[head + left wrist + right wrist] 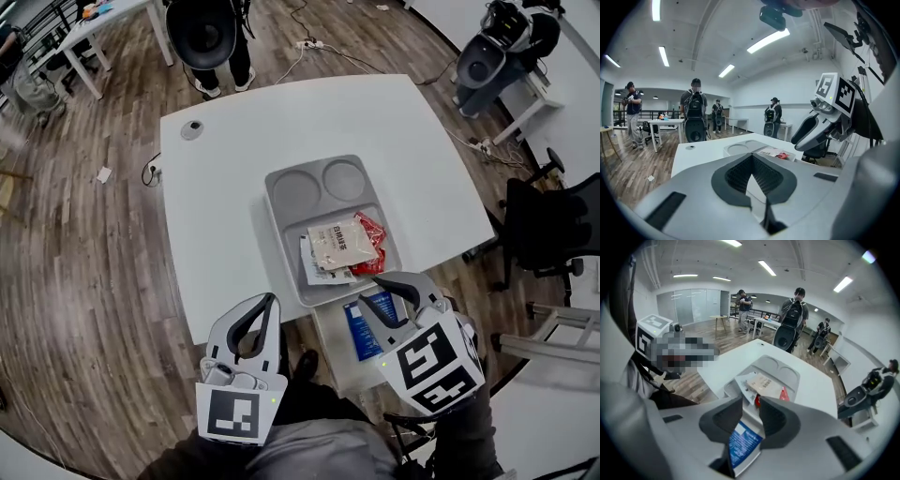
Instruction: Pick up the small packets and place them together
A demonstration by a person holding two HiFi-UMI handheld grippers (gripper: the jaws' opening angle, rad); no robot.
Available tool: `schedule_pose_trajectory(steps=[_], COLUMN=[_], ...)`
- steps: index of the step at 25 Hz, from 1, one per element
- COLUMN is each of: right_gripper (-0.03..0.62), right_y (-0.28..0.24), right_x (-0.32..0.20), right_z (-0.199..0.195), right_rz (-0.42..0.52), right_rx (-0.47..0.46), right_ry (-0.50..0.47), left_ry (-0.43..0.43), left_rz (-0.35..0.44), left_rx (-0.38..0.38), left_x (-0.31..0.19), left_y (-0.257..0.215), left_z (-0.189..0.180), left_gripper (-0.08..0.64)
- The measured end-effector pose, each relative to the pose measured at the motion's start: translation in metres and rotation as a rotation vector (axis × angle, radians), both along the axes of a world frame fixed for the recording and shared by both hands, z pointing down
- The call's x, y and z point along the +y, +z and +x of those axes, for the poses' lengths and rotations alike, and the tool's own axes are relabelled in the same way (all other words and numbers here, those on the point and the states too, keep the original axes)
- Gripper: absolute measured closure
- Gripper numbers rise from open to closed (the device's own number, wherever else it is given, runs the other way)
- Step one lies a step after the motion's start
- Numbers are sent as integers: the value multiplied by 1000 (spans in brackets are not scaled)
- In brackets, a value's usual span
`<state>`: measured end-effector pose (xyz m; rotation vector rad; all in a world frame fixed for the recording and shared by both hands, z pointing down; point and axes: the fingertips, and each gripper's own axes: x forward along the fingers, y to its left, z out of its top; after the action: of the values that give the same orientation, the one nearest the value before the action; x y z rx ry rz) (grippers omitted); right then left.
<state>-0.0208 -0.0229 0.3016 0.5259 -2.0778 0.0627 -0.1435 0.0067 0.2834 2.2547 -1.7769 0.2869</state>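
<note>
A grey compartment tray [277,214] sits on the white table [225,187]. Its near compartment holds a beige packet [342,244], a red packet [372,230] and a white packet [314,272] piled together. My right gripper [386,292] hangs just past the tray's near edge. Its jaws stand apart, with a blue packet [359,328] low in the gap. In the right gripper view the blue packet [743,441] lies between the spread fingers, with the tray [787,373] beyond. My left gripper [270,300] is at the table's near edge, shut and empty [752,157].
A small round grey disc [192,129] lies near the table's far left corner. A person with a black backpack [211,37] stands beyond the far edge. A black office chair [553,234] is to the right, and a white desk [103,28] at the far left.
</note>
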Motion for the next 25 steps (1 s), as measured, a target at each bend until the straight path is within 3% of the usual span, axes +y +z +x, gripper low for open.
schedule_pose_trajectory(steps=[6,15,20,25], right_gripper=[448,266,259,262], right_y=[54,115,133,132], right_x=[41,61,55,53], right_z=[32,37,51,51], right_rz=[-128,-237,-240,-231], right_rx=[113,262,336,311], right_ry=[27,-34,-39,-30], left_ry=[50,60,53,58], left_rz=[-11,-32,-50,-68], left_rx=[-10,-4,0,7], left_x=[13,11,4,0], left_y=[7,26,36,45], left_z=[18,16,18,20], left_gripper=[560,560,560,560])
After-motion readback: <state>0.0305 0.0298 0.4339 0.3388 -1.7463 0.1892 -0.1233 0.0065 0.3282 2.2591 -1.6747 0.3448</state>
